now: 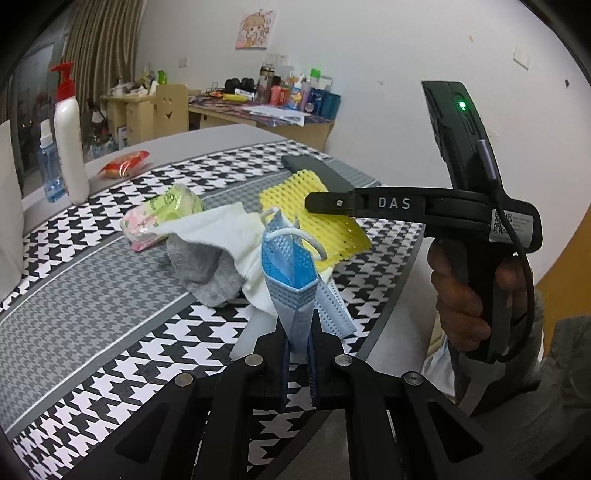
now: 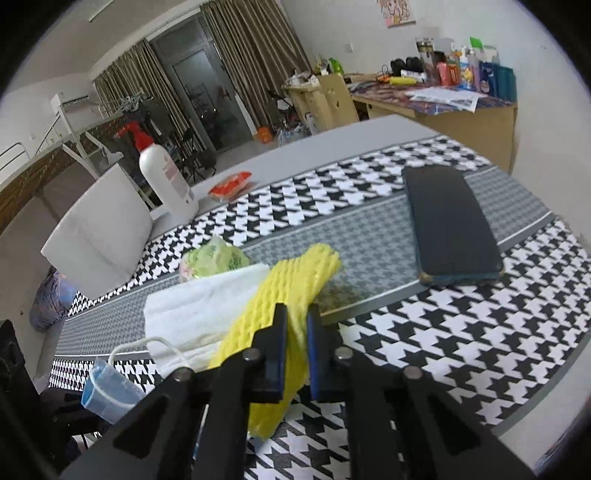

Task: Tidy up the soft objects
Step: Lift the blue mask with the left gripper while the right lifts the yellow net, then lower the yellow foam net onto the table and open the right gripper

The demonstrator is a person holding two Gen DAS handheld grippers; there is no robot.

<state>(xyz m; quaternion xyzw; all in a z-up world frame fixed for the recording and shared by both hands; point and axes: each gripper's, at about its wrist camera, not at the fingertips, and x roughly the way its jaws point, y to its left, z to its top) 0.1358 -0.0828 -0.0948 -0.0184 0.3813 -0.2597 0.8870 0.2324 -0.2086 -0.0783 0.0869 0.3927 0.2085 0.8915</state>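
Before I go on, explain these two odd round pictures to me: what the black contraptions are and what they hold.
Each picture comes from a camera mounted on a hand-held pincer tool, looking along its two fingers. No robot: a person's hand holds each one. The left tool is shut on a blue face mask. The right tool is shut on a yellow foam net. On the houndstooth cloth lie a white cloth, a grey sock, a green packet and a dark phone.

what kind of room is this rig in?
Likely a lived-in home room, maybe a bedroom or studio: a cluttered wooden desk with toiletry bottles, long curtains at a glass door, and a cartoon picture on the wall.
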